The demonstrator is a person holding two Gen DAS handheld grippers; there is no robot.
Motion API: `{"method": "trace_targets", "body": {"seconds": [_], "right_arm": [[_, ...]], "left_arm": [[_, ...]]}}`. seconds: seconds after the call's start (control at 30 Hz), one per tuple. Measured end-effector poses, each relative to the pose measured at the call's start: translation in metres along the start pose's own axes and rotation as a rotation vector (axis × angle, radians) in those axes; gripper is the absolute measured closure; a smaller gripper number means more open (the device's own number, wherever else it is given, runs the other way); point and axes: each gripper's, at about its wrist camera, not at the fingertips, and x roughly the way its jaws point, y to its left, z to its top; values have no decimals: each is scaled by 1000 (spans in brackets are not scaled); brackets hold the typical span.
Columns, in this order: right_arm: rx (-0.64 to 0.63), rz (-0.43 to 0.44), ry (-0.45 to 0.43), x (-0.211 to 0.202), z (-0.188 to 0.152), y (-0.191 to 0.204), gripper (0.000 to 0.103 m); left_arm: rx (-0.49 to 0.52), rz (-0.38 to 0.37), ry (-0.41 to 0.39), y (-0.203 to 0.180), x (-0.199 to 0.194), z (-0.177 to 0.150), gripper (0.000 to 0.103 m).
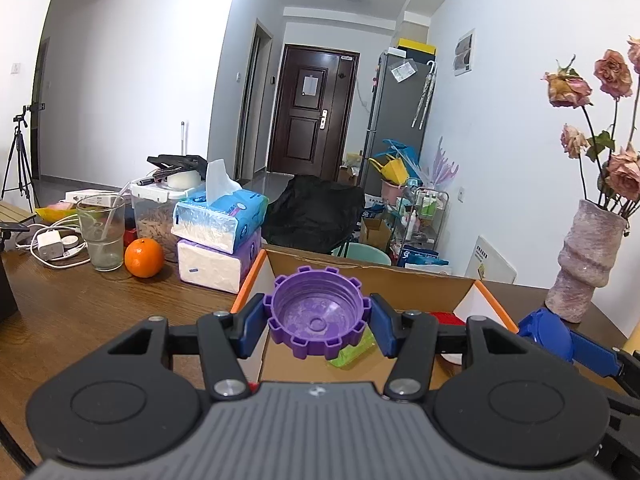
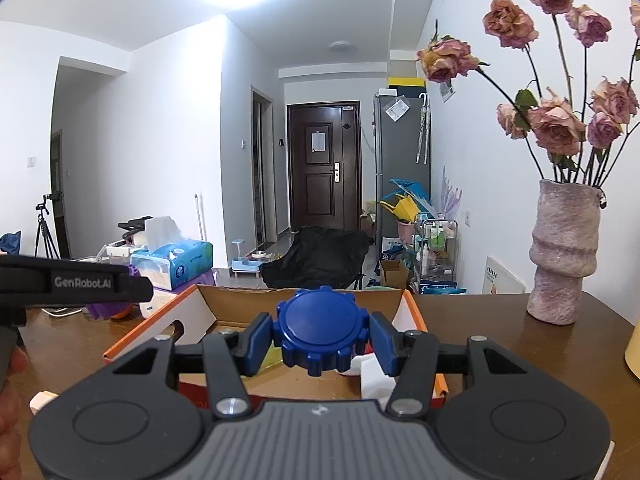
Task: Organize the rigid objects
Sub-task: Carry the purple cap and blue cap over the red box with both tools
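Note:
My left gripper (image 1: 318, 322) is shut on a purple toothed cap (image 1: 318, 312), hollow side facing me, held over the open cardboard box (image 1: 376, 276). Inside that box lie a green piece (image 1: 352, 354) and something red (image 1: 446, 317). At the right edge of the left wrist view the blue cap (image 1: 546, 330) shows in the other gripper. My right gripper (image 2: 322, 338) is shut on that blue toothed cap (image 2: 322, 328), flat top facing me, above the same box (image 2: 240, 300). White paper (image 2: 374, 376) lies in the box under it. The left gripper's body (image 2: 76, 280) reaches in from the left.
On the wooden table (image 1: 80, 312) stand stacked tissue packs (image 1: 220, 236), an orange (image 1: 144, 257), a glass (image 1: 100, 232), a food jar (image 1: 154, 216) and chargers. A stone vase (image 2: 560, 256) with dried roses stands right of the box. A hand (image 2: 10, 400) shows at lower left.

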Motion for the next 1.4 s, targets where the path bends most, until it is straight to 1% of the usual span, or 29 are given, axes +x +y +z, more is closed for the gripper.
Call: {"method": "trace_targets", "body": {"seconds": [0.17,0.73,1.2,1.4], "right_arm": [[-4,8,6,13,1,4,51],[-13,17,36,67,7,8,51],[-34,18,101,105,1,9,51],[-53,13,138,119,-3,11,51]], "left_arm": [[1,1,-2,2,12,5,47],[16,14,37,4,62,13,47],[78,23,80,-1,104,12,47],[110,50,119,-1,121,9,47]]}}
